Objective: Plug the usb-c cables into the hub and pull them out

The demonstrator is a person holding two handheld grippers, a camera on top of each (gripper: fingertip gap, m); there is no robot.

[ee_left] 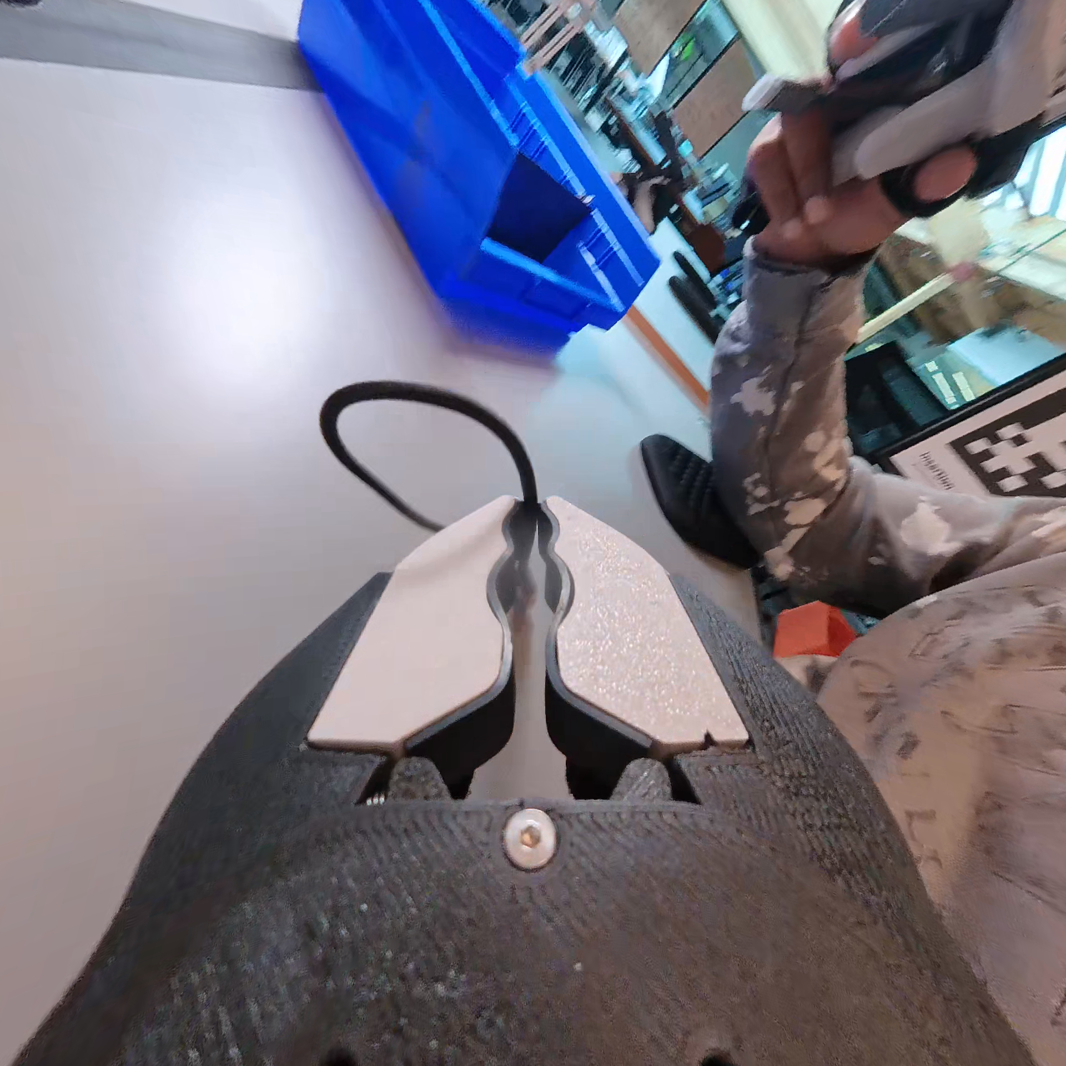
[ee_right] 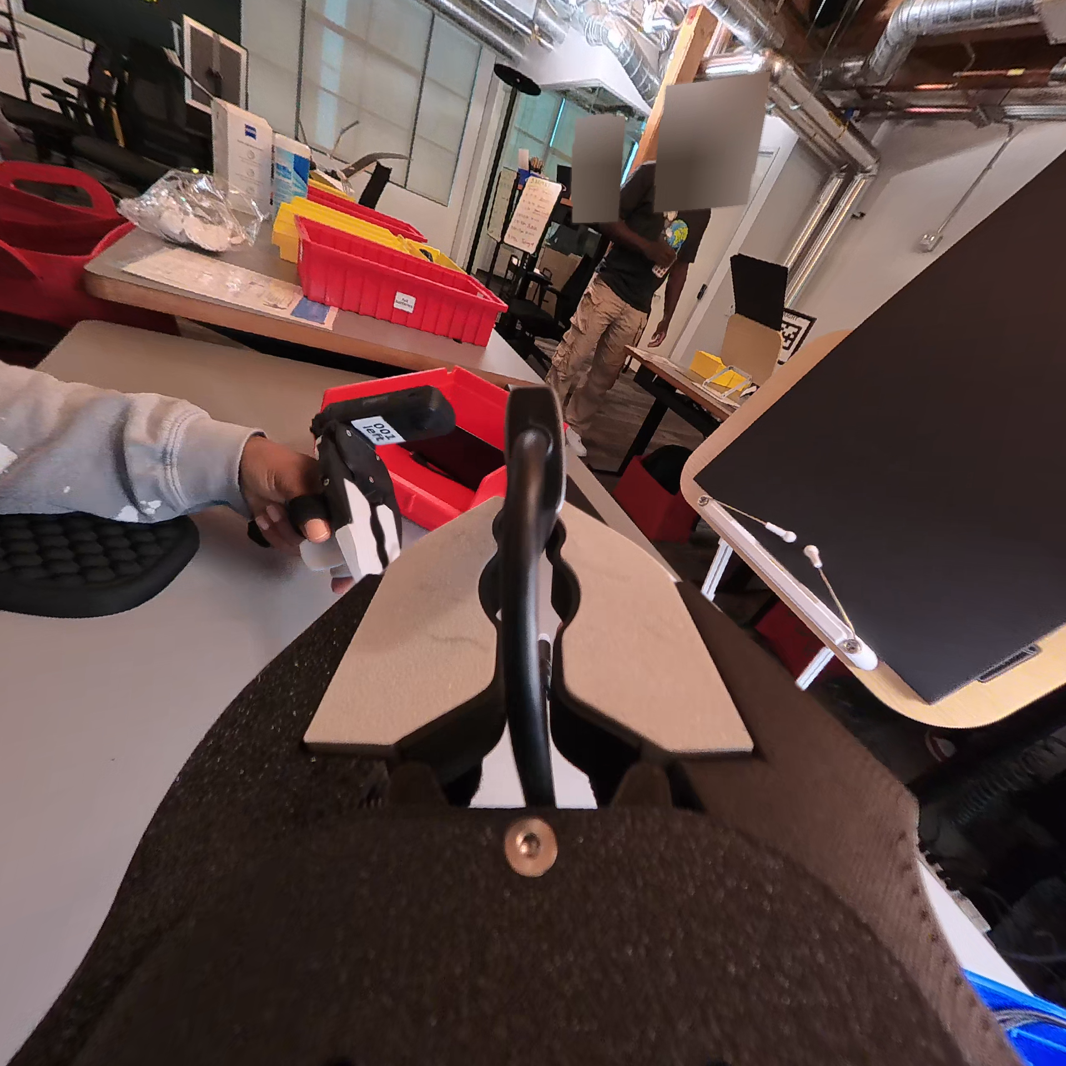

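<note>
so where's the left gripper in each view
Left wrist view: the left gripper fills the lower centre, shut on a black cable.
Right wrist view: it sits at centre left, held in a hand over the table.
Shared landmark: the black textured pad on the table.

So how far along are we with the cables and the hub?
Done: both tools have a grip. In hand: the left gripper is shut on a thin black cable; the right gripper clamps a dark hub-like body with its lead. Left: no plug is visibly seated, so mating and pulling remain.
</note>
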